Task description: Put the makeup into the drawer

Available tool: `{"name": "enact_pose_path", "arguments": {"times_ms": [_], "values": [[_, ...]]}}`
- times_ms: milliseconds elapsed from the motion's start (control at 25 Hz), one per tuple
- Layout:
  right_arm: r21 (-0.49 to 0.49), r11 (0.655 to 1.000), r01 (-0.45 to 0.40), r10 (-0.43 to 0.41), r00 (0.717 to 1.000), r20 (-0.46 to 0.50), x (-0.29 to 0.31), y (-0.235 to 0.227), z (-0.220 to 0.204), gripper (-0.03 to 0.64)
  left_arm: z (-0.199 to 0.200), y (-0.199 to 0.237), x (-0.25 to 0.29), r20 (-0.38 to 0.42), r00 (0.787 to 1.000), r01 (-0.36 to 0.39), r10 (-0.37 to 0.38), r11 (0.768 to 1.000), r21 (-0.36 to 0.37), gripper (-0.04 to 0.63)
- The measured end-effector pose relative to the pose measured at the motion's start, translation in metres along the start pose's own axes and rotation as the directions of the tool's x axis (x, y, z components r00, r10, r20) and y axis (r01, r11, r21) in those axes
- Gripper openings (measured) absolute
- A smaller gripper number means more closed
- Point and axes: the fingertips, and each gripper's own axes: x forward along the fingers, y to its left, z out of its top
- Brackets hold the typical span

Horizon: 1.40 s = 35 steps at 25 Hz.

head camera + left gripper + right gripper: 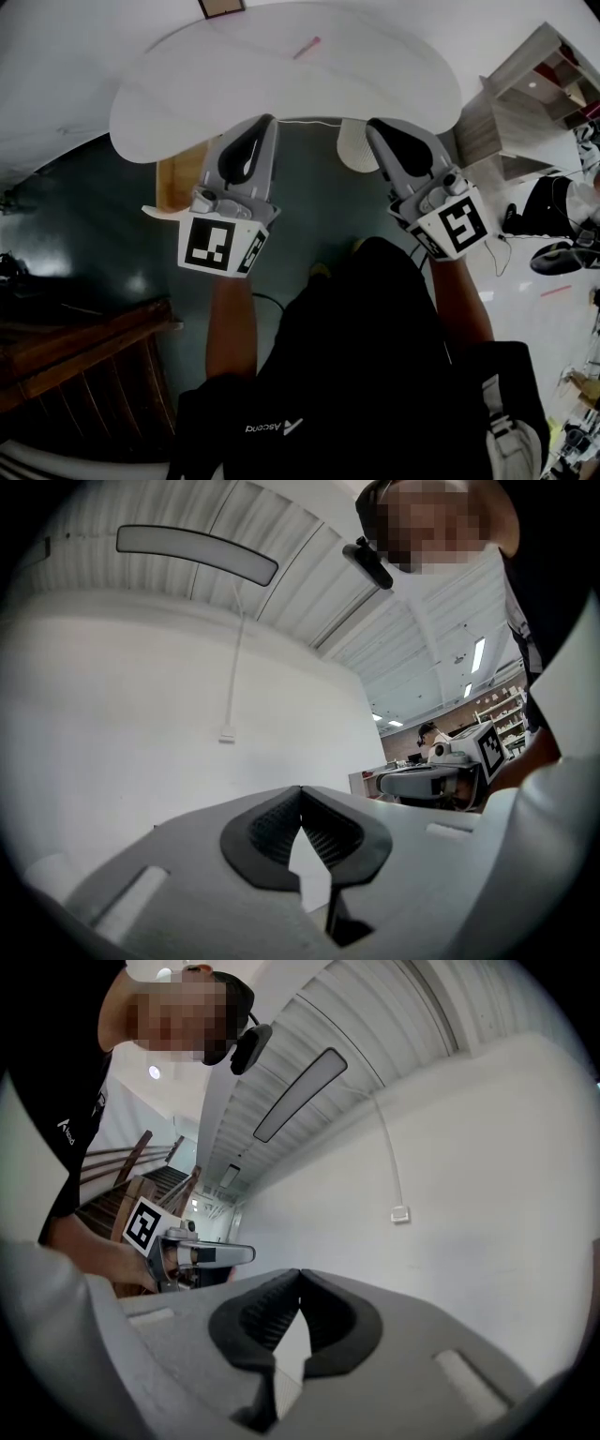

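A small pink stick-like item [307, 47], perhaps the makeup, lies on the white rounded table [206, 94] far ahead of me. Under the table's left edge a wooden unit [176, 180] shows only in part; I cannot make out a drawer. My left gripper [267, 122] is held in the air short of the table, its jaws shut with nothing between them [300, 791]. My right gripper [373, 126] hangs beside it at the same height, also shut and empty [300, 1273]. Both gripper views face a white wall and a ribbed ceiling.
A white cylinder [354, 147] stands under the table's front edge between the grippers. Light wooden shelving [525, 103] is at the right, a dark wooden staircase [75, 356] at the lower left. The floor below is dark and glossy.
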Motion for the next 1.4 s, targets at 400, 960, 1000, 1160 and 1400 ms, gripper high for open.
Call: {"name": "enact_pose_path", "arguments": {"times_ms": [400,960,1000,1160,1400], "values": [[-0.005,1.000,0.012,-0.012,1.000,-0.001,0.037,-0.042,-0.019,0.003,-0.024,0.033,0.044,-0.012,1.000,0.001,-0.001,1.000,-0.003,0.011],[0.002,0.999,-0.034,0.035,0.999,-0.016,0.120,-0.183,-0.064,0.003,-0.095,0.093,0.186,-0.121,0.992,-0.041,0.043,0.999,0.016,0.011],[0.010,0.999,-0.041,0.041,0.999,-0.019,0.124,-0.193,-0.069,0.003,-0.100,0.096,0.195,-0.130,0.990,-0.046,0.048,0.999,0.015,0.011],[0.035,0.997,-0.065,0.066,0.998,-0.023,0.138,-0.225,-0.082,0.003,-0.116,0.105,0.226,-0.164,0.984,-0.064,0.065,0.998,0.011,0.011],[0.074,0.993,-0.088,0.091,0.995,-0.039,0.153,-0.268,-0.105,0.003,-0.148,0.117,0.272,-0.255,0.964,-0.071,0.073,0.997,0.018,0.012]]}}
